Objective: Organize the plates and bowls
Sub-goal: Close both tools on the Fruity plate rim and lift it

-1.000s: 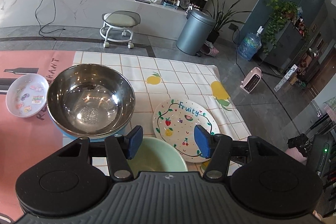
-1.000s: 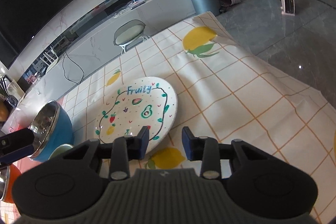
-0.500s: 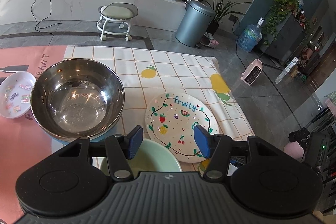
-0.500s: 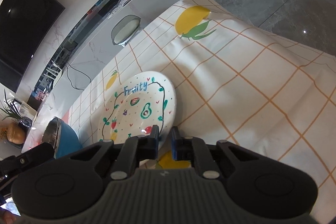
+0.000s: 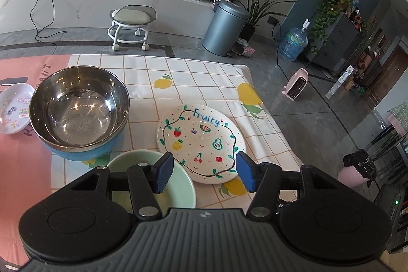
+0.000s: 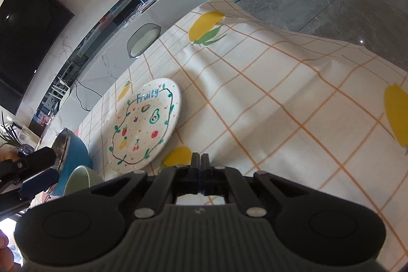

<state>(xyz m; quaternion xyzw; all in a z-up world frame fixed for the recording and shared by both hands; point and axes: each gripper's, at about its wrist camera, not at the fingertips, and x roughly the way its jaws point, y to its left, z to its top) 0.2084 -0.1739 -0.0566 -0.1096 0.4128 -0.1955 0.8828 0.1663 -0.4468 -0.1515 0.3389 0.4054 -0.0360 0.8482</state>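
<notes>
A white "Fruity" plate (image 5: 201, 142) lies flat on the checked cloth; it also shows in the right wrist view (image 6: 145, 124). A steel bowl with a blue outside (image 5: 76, 108) stands to its left. A pale green bowl (image 5: 178, 185) sits just under my left gripper (image 5: 205, 173), which is open and empty above the plate's near rim. My right gripper (image 6: 200, 161) is shut with nothing between its fingers, just right of the plate's near edge and apart from it. The green bowl (image 6: 79, 179) and the blue bowl (image 6: 74, 147) show at the left there.
A small white dish with stickers (image 5: 14, 108) lies on the pink mat at the far left. The cloth (image 6: 280, 98) runs to the table's right edge, with floor beyond. A stool (image 5: 131, 19) and a bin (image 5: 225, 27) stand behind the table.
My right gripper has closed from open to fully shut and drawn back from the plate's rim. My left gripper has stayed open and shifted slightly toward the plate.
</notes>
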